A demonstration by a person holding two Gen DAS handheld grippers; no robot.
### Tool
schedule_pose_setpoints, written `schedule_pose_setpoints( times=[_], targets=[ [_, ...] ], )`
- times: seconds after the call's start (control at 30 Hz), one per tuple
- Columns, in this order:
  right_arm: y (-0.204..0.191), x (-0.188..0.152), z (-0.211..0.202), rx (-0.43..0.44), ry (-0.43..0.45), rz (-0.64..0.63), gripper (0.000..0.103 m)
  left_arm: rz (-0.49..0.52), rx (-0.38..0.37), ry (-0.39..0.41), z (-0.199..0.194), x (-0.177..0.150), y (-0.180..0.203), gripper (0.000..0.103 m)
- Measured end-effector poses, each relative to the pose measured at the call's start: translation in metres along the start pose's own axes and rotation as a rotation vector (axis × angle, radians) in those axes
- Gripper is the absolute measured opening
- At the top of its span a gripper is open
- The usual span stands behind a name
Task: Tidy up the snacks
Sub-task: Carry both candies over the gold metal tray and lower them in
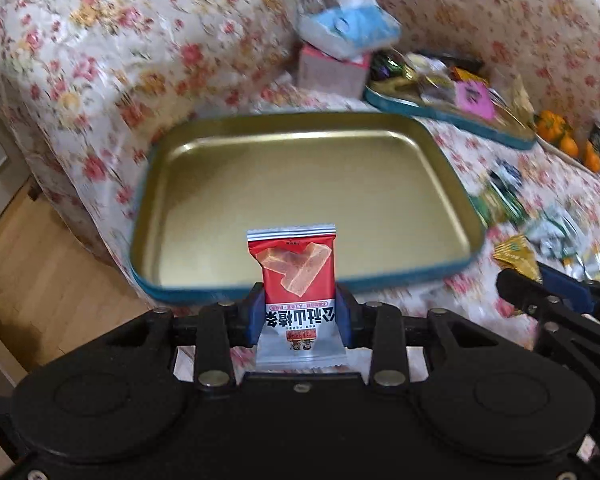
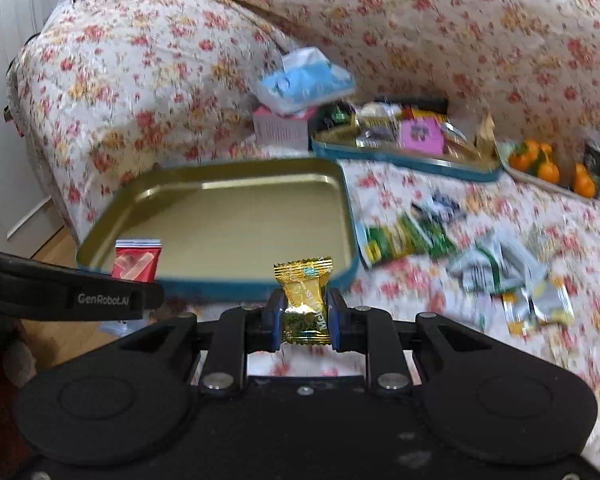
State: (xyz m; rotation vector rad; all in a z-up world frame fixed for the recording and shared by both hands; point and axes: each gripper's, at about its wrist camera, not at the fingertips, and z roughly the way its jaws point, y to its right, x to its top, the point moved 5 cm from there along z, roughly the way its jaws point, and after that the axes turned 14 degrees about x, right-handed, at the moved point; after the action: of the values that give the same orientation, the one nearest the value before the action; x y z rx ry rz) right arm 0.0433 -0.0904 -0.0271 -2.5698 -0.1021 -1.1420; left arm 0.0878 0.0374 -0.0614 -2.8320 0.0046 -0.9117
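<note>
Snacks carried in pairs: left gripper clamps red packet, right gripper pinches gold candy; both upright near empty tin, likely for dropping in.

A sofa fills most of the room here, draped all over in a cream cover strewn with red and yellow flowers — seat, back and the rounded arm on the left alike. Beside that arm runs a pale wooden floor of light boards, and a white wall with a white skirting board stands behind it. The light is soft and even — daylight-like, without hard shadows.
</note>
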Motion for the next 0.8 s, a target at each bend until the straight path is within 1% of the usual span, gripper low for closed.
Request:
schedule_pose_setpoints(
  times=[0.07,0.2,0.33,0.63,0.8],
  targets=[
    [-0.001,0.011,0.007,0.002,0.012,-0.001,0.023,-0.017,0.021,0.001,0.008,0.009,-0.004,0.044],
    [-0.002,0.026,0.025,0.004,0.02,0.005,0.023,-0.048,0.035,-0.016,0.022,0.019,-0.012,0.044],
    [-0.001,0.036,0.049,0.01,0.007,0.03,0.023,-0.051,0.069,-0.034,0.039,0.028,-0.013,0.044],
    [0.011,0.04,0.098,-0.001,-0.038,0.089,0.023,-0.068,0.103,-0.094,0.075,0.037,-0.014,0.044],
    [0.018,0.04,0.113,-0.008,-0.052,0.105,0.024,-0.045,0.116,-0.086,0.083,0.041,-0.009,0.046]
  ],
)
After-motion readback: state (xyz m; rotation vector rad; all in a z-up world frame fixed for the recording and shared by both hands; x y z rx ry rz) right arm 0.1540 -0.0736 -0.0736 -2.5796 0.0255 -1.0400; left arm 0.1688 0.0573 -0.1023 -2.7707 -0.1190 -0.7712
